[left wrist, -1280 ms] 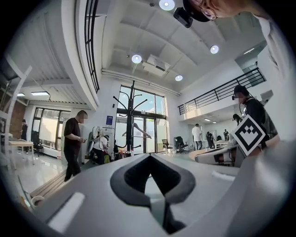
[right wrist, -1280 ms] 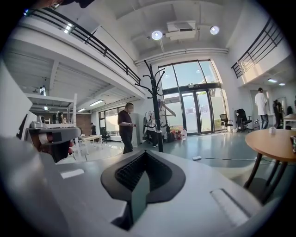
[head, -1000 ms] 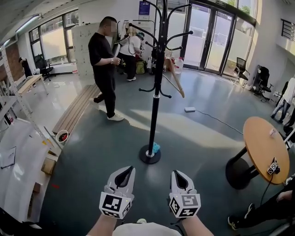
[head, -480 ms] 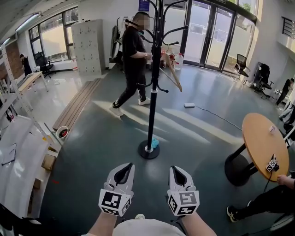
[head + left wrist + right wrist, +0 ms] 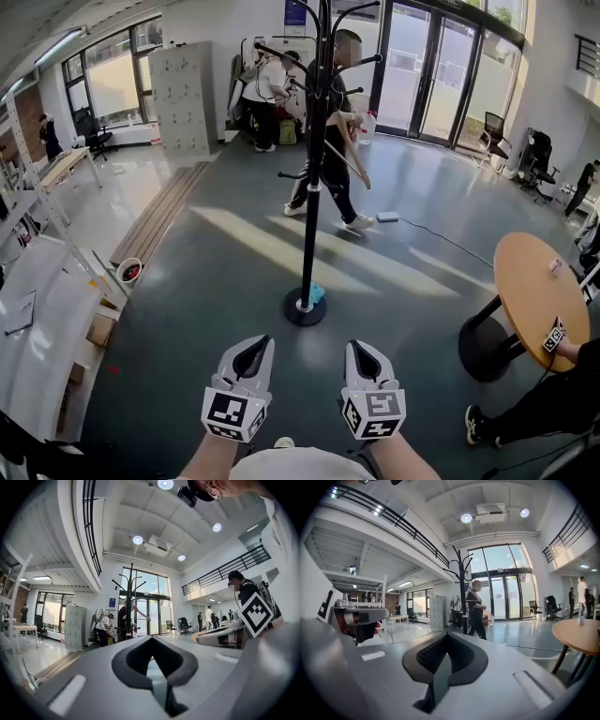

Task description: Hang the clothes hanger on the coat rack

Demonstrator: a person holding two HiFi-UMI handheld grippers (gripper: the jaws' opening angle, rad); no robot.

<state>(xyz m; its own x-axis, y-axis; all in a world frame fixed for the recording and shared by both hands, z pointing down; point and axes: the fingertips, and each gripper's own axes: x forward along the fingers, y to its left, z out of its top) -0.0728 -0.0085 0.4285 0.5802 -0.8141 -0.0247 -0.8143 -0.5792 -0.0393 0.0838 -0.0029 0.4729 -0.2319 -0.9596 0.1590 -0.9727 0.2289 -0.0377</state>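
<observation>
In the head view a tall black coat rack (image 5: 310, 187) stands on the grey floor ahead, on a round base (image 5: 305, 308). A wooden clothes hanger (image 5: 351, 157) dangles from one of its right-hand arms. My left gripper (image 5: 252, 348) and right gripper (image 5: 362, 351) are held low and side by side, well short of the rack. Both are shut with nothing between the jaws. The rack also shows far off in the left gripper view (image 5: 131, 603) and the right gripper view (image 5: 463, 592). In those views the left gripper (image 5: 152, 641) and right gripper (image 5: 446, 639) have their jaws pressed together.
A person in black (image 5: 336, 131) walks just behind the rack. Other people stand at the back wall (image 5: 264, 98). A round wooden table (image 5: 536, 298) stands at the right, with a seated person's legs (image 5: 525, 412) below it. White shelving (image 5: 28, 319) lines the left side.
The person in black has walked from the left of the rack to behind it and to its right. My grippers have stayed shut, almost where they were.
</observation>
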